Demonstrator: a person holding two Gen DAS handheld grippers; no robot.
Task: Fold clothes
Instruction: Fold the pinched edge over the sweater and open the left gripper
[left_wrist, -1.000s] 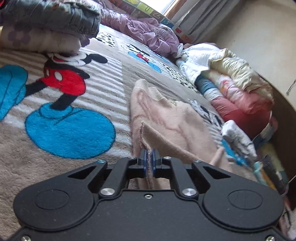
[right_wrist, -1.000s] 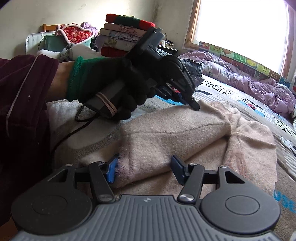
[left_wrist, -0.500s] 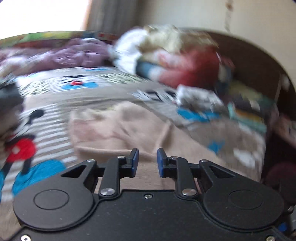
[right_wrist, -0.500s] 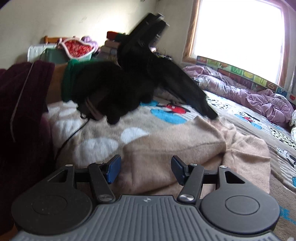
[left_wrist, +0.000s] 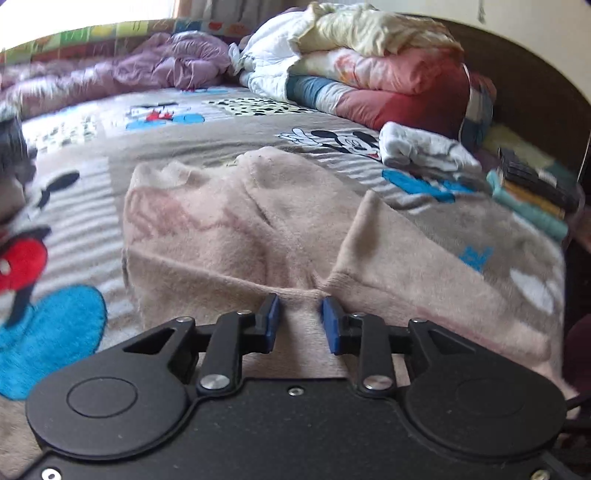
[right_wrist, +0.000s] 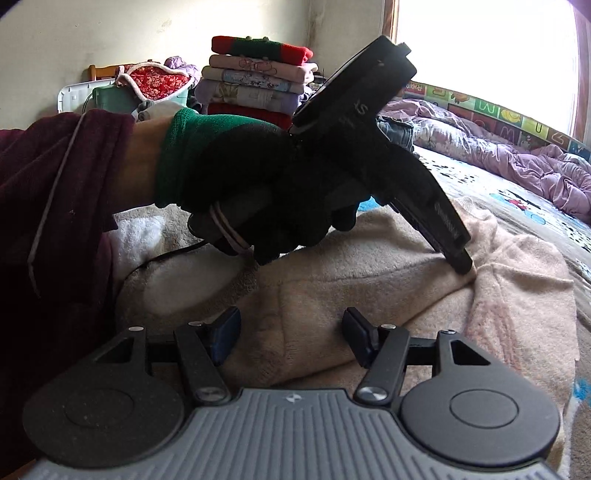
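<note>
— What have you got on the left wrist camera?

— I see my left hand-held gripper (left_wrist: 300, 319) with its blue pads apart, straddling a pinched ridge of the pink sweater (left_wrist: 229, 236); nothing is clamped. The sweater is fuzzy, napped knit, lying rumpled on the bed (left_wrist: 221, 122) and filling the centre of the view, its rounded neckline off at 11 o'clock. The bed cover is a plush, striped cartoon-mouse print in grey, blue and red.

— And the right side?

— My right hand-held gripper (right_wrist: 291, 338) is spread wide, pads either side of a soft rolled fold of the same sweater (right_wrist: 369, 295), not gripping it. At 12 o'clock a black knit glove (right_wrist: 266, 184) with a green ribbed cuff holds the left gripper's body, whose tips press into the sweater at 3 o'clock. A maroon sleeve (right_wrist: 55, 192) fills 9 o'clock.

— Anything around it?

— A crumpled white cloth (left_wrist: 424, 151) at 2 o'clock in the left view, rolled quilts (left_wrist: 369, 85) behind it, and a squared stack of folded clothes (right_wrist: 258, 81) at 12 o'clock in the right view.
</note>
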